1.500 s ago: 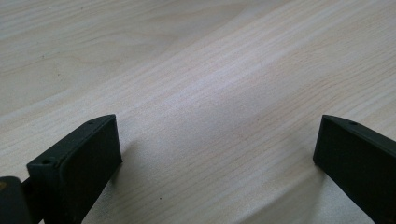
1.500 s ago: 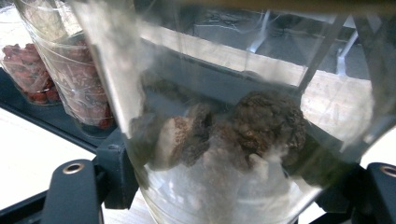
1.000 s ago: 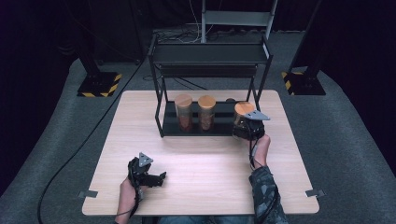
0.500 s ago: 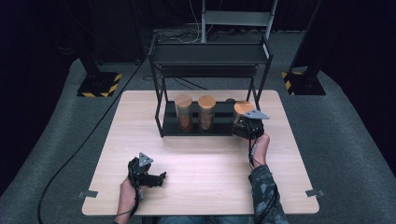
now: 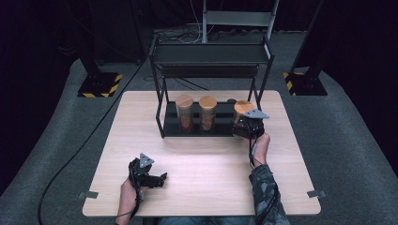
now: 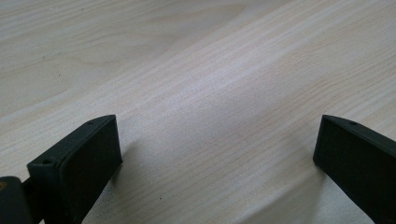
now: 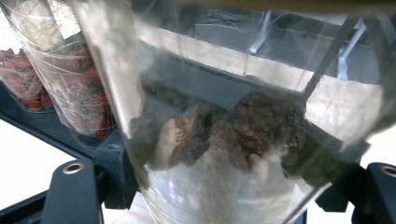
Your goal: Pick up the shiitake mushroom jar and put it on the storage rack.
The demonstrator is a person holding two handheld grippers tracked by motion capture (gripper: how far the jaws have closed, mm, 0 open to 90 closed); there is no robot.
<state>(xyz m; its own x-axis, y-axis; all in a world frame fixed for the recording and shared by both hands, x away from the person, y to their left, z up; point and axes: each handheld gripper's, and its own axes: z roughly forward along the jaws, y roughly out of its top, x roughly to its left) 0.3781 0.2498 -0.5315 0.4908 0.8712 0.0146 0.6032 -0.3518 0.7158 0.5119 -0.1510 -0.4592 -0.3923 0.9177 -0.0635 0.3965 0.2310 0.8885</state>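
Observation:
A clear glass jar (image 7: 233,116) with a wooden lid (image 5: 243,107) holds brown and dark lumps. My right gripper (image 5: 247,127) is shut on it, one black jaw on each side of the glass low down, at the right end of the black rack's lower shelf (image 5: 223,131). In the right gripper view the jar leans a little; whether its base rests on the shelf I cannot tell. My left gripper (image 5: 162,177) lies near the table's front left, its jaws (image 6: 217,135) wide apart over bare wood with nothing between them.
Two more lidded jars (image 5: 184,112) (image 5: 207,112) with reddish contents stand side by side on the rack's lower shelf, left of the held jar. The rack's top shelf (image 5: 211,54) overhangs them. The light wooden table (image 5: 202,164) stretches between the two hands.

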